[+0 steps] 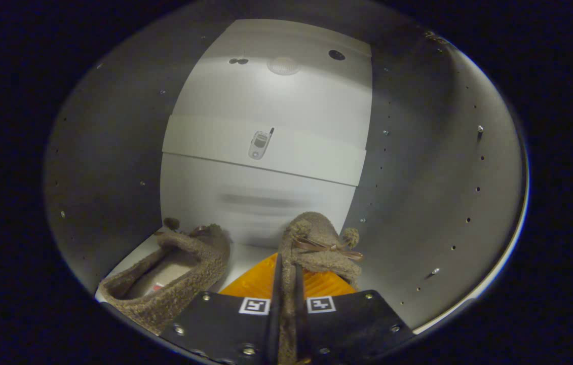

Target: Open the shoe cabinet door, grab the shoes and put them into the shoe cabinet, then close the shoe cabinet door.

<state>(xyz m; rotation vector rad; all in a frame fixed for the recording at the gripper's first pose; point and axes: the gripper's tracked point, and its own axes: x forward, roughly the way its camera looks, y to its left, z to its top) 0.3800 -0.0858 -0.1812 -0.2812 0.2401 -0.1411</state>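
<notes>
Nearest to us, our hand-held gripper [286, 284] has its two fingers drawn almost together, pinching the rim of a brown fuzzy slipper with a thin ribbon bow [316, 238]. Both fingers press on the fleece, and most of that slipper's heel end is hidden behind them, so we see little more than its toe and bow just ahead of the fingers.

Left of the fingers lies the second brown fuzzy slipper [175, 279], resting on the pale floor of the shoe cabinet [245, 253], its opening turned up; its near end is cut off from our sight.

Beyond both slippers we see the white back panel [266, 152], with a smeared grey patch low down that we cannot make out. Grey side walls with rows of small holes [433, 192] enclose the space.
</notes>
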